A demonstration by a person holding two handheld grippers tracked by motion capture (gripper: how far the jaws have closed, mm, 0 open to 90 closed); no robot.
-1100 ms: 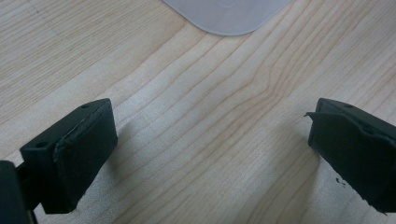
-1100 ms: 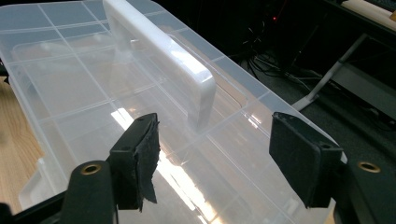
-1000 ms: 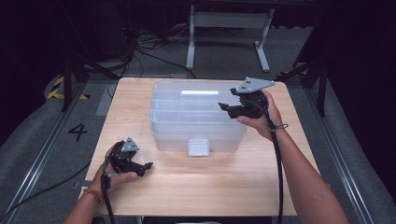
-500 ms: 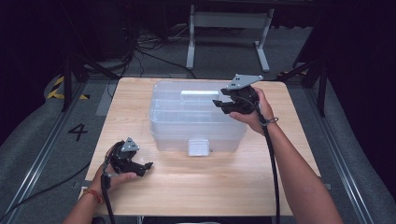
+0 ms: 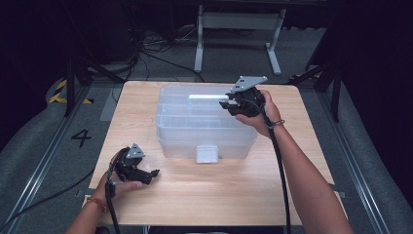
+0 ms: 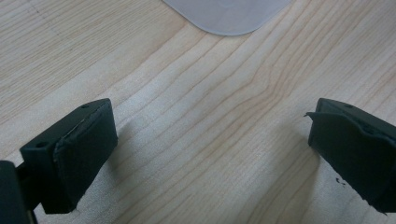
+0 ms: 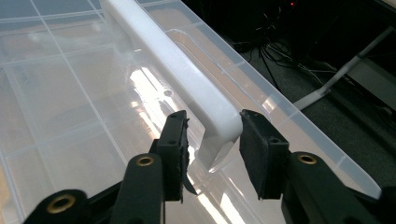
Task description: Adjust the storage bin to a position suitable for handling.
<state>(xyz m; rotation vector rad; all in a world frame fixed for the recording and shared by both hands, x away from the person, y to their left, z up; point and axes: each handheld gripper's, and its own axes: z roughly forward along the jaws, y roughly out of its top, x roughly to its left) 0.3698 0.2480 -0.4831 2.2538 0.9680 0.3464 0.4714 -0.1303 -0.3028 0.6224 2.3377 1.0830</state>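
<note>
Right hand-held gripper (image 7: 212, 135), jaws just closing, straddles the box's white handle (image 7: 187, 70); left hand-held gripper (image 6: 210, 154) gapes empty

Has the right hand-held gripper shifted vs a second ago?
Yes. The right hand-held gripper slid left from the table's right edge over the clear storage box, and its jaws have just been closing around the white handle.

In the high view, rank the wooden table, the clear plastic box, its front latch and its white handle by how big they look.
1. Wooden table, largest.
2. Clear plastic box.
3 and 4. White handle and front latch: too alike to rank; the handle is longer and thinner, with its right end between the right gripper jaws.
</note>
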